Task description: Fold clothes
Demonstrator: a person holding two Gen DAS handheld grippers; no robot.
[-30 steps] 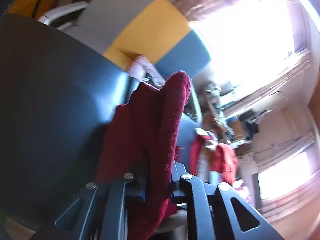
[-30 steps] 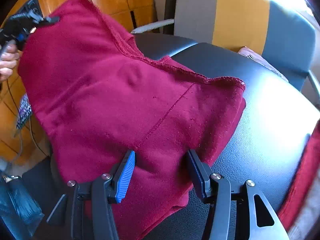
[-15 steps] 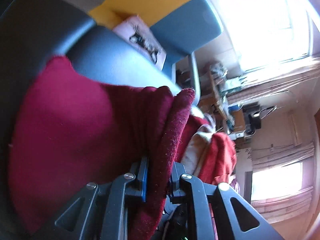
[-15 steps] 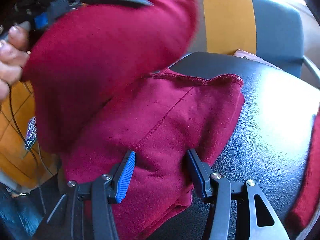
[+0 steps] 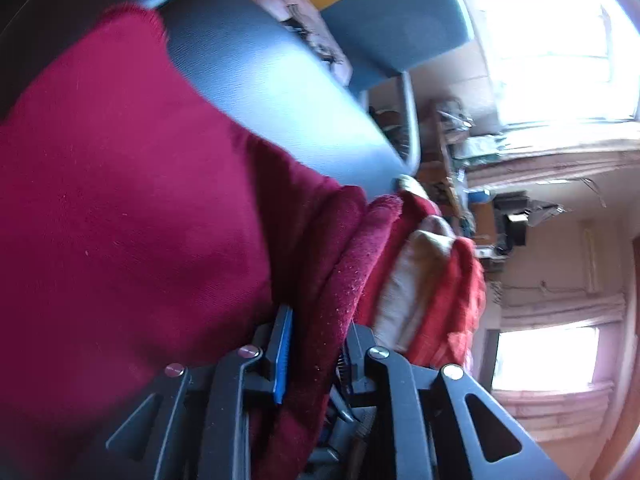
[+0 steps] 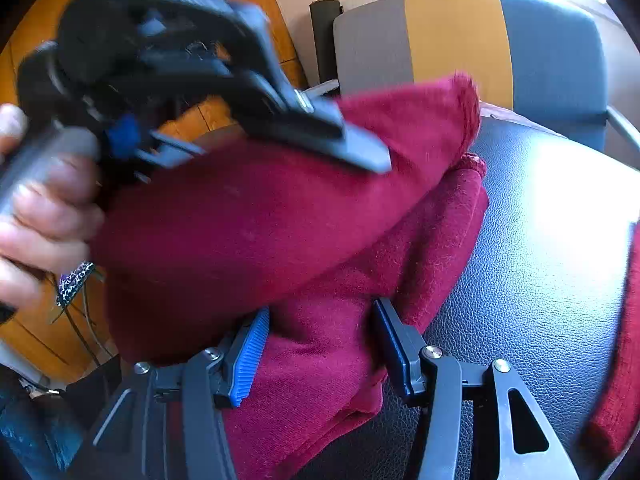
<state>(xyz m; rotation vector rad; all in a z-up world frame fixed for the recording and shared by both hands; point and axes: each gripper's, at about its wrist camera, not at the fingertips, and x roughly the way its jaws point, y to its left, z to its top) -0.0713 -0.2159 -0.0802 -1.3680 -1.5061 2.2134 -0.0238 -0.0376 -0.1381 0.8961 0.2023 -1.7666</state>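
My left gripper [image 5: 314, 344] is clenched on a fold of the maroon garment [image 6: 320, 232], carried above the layer lying on the black leather surface [image 6: 540, 248]. My right gripper [image 6: 320, 344] is spread apart, straddling the lower layer's edge.

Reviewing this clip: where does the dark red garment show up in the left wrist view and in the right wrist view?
Left wrist: the dark red garment fills the left half, an edge clamped in the left gripper.
Right wrist: it spans the centre on the black leather seat, the lower layer between the right gripper fingers.
Shared landmark: the chair with the blue and yellow backrest.
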